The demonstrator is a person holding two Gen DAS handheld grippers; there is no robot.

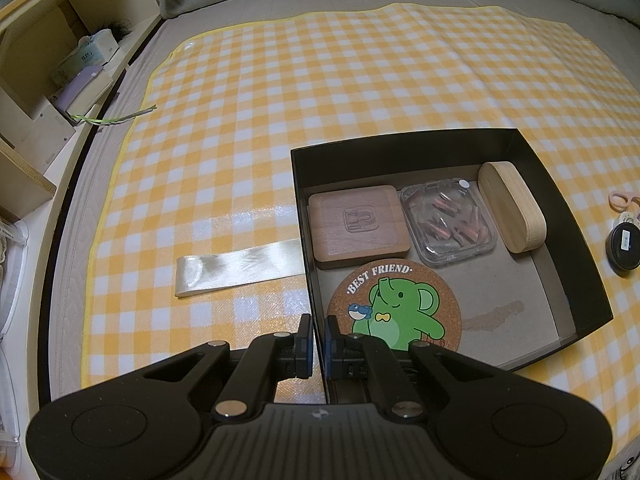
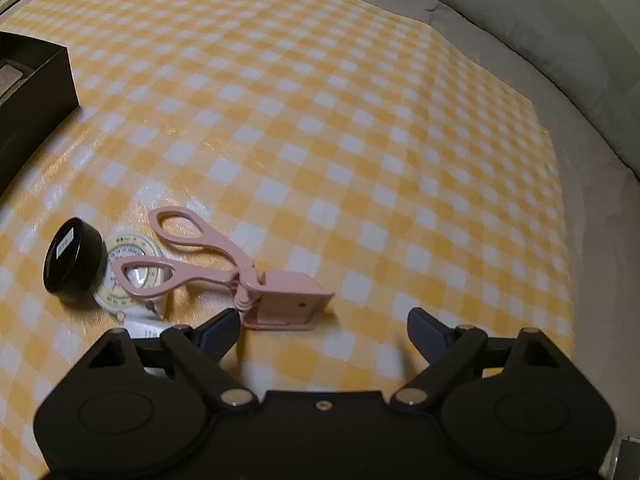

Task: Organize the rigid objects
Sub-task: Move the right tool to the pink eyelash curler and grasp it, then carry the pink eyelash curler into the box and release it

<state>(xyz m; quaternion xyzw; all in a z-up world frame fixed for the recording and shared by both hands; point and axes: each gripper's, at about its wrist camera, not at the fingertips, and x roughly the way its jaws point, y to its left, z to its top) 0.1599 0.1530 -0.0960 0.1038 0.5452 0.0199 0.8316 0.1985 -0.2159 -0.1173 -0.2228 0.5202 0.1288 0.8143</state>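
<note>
Left hand-held gripper (image 1: 319, 334): pressed together on black box (image 1: 301, 184) wall. Right hand-held gripper (image 2: 324, 330): spread wide, empty, just beside pink eyelash curler (image 2: 224, 264).

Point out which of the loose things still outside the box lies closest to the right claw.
The pink eyelash curler: its clamp end sits just ahead of the right claw. The black round tin and the cream dial lie farther off, by its handles.

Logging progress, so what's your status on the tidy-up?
Left tongs shut on box wall. Right tongs open, over pink clip tool. Black tin and dial beside it.
</note>
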